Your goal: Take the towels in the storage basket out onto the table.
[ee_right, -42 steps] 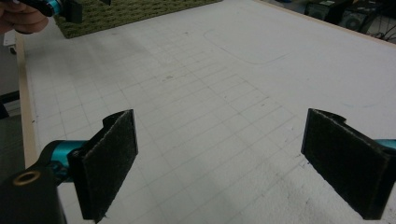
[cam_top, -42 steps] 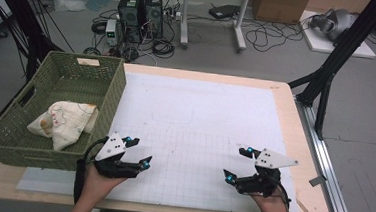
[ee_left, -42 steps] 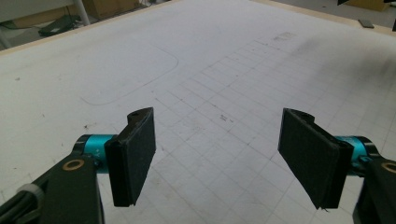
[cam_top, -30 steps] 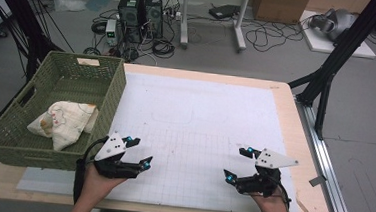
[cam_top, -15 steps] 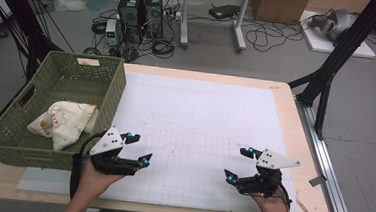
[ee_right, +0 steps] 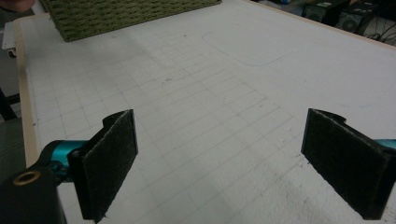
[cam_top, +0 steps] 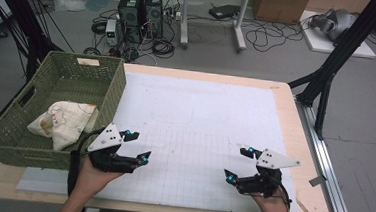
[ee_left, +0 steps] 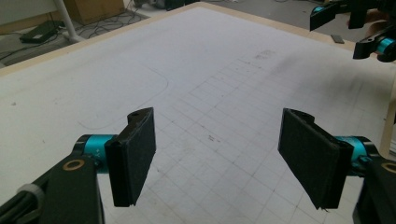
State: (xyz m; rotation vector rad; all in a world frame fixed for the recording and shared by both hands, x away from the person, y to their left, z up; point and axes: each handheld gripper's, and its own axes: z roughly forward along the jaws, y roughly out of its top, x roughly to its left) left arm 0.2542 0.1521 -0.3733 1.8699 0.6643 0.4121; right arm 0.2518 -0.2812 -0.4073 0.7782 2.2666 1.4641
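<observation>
A green woven basket stands on the table's left side and holds a crumpled white cloth. My left gripper hovers open just right of the basket's front corner, nothing between its jaws. My right gripper is open near the front right of the white grid mat, its jaws wide apart over bare mat. The basket's side lies far off in the right gripper view. In the left gripper view the right gripper sits at the top right.
The mat covers most of the wooden table. A faint rounded outline is drawn on the mat's middle. Black frame legs stand at the right, computer towers and cables on the floor beyond the far edge.
My left gripper has risen a little and shifted left toward the basket, turning slightly. The right gripper has hardly moved. Both stay open.
</observation>
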